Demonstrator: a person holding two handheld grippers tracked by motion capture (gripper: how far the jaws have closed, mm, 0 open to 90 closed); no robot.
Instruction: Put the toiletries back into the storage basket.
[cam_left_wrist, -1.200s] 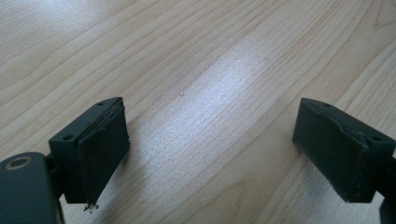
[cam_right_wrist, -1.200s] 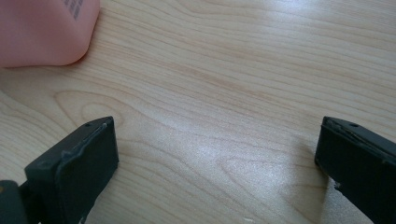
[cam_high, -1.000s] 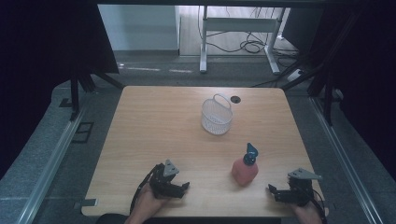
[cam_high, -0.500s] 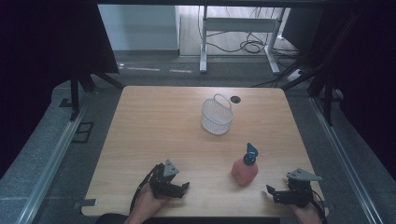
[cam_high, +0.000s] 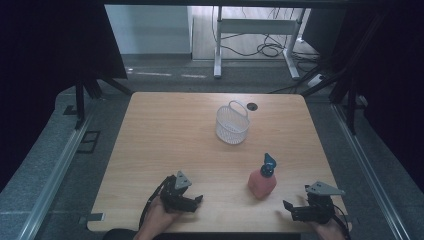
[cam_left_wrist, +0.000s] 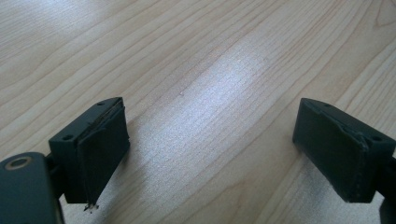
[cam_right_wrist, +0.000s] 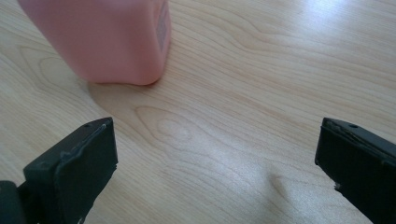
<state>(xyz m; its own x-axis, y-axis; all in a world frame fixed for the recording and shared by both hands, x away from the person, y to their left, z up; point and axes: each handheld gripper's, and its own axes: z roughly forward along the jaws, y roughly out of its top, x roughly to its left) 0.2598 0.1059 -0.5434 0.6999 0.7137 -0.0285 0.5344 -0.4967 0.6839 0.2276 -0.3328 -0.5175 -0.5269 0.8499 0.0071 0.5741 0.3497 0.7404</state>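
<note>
Two grippers rest at the table's (cam_high: 150, 130) near edge, jaws apart, holding nothing. From above, the pink bottle (cam_high: 262, 181) stands left of the right gripper (cam_high: 290, 209), its blue nozzle visible; the right gripper view catches just its base. Bare wood lies under the left gripper (cam_high: 196, 202).

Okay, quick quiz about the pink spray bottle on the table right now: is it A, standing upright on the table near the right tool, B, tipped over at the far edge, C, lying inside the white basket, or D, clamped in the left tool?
A: the pink spray bottle stands upright on the table, close to the open right tool and apart from the white basket.
</note>
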